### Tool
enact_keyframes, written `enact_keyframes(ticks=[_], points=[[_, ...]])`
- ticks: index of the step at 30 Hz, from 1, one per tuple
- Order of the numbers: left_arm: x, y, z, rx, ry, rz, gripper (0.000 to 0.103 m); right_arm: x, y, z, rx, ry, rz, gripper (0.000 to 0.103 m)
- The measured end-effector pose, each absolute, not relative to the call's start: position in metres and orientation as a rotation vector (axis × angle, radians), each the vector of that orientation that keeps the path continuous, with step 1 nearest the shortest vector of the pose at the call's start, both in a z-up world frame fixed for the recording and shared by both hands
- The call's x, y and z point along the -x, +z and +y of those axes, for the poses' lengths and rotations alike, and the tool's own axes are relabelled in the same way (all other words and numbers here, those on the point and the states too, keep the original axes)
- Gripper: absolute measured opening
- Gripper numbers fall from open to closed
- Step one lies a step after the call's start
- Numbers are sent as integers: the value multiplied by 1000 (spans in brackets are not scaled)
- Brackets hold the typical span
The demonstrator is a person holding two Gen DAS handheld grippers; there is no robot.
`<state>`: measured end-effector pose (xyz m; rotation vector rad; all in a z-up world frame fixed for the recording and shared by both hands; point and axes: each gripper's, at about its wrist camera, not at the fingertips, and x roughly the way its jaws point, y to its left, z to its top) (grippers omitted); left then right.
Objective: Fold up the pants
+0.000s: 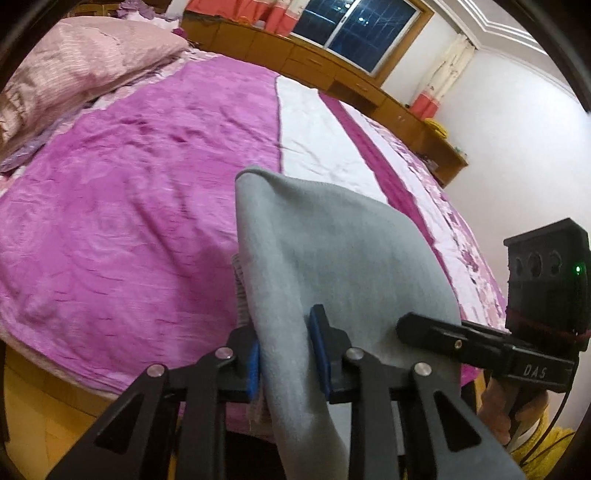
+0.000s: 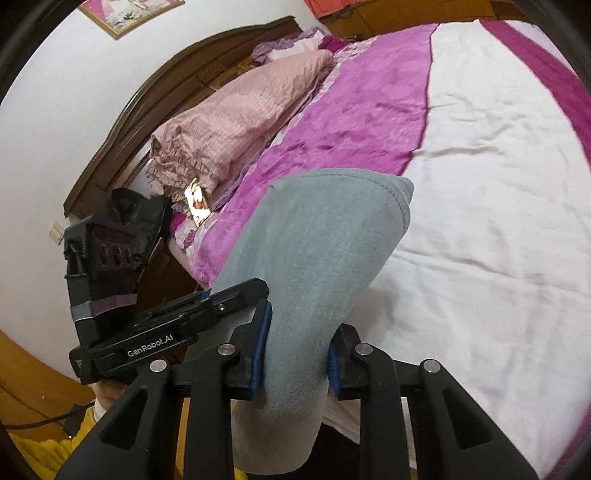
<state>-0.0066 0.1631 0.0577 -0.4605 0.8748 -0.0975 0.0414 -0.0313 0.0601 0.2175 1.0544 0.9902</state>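
The grey fleece pants (image 1: 314, 258) hang in the air above the bed, held by both grippers. My left gripper (image 1: 286, 354) is shut on one part of the grey cloth, which passes between its blue pads and droops below. My right gripper (image 2: 295, 354) is shut on another part of the pants (image 2: 317, 243), whose hemmed edge (image 2: 402, 199) stands up in front. The right gripper shows at the right of the left wrist view (image 1: 480, 339). The left gripper shows at the left of the right wrist view (image 2: 166, 325). The two grippers are close together, side by side.
The bed has a purple blanket (image 1: 129, 192) and a white strip (image 2: 498, 203). A pink folded quilt (image 2: 240, 118) lies by the dark wooden headboard (image 2: 147, 99). Wooden cabinets (image 1: 332, 70) and a window (image 1: 354, 29) stand beyond the bed.
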Motion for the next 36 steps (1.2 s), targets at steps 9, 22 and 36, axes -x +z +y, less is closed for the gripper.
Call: enact_keyframes(ticks=[9,22,36], points=[[-34,75,102,420,-164,863,24,-65,82,-91,-189,937,993,18],[-127,71,18,361,-256,921,24,-133,83,-170,-171,856,969,18],[-194,1,-38,218,-284,1052,30,-202,7,-215,-171,673,1105,20]])
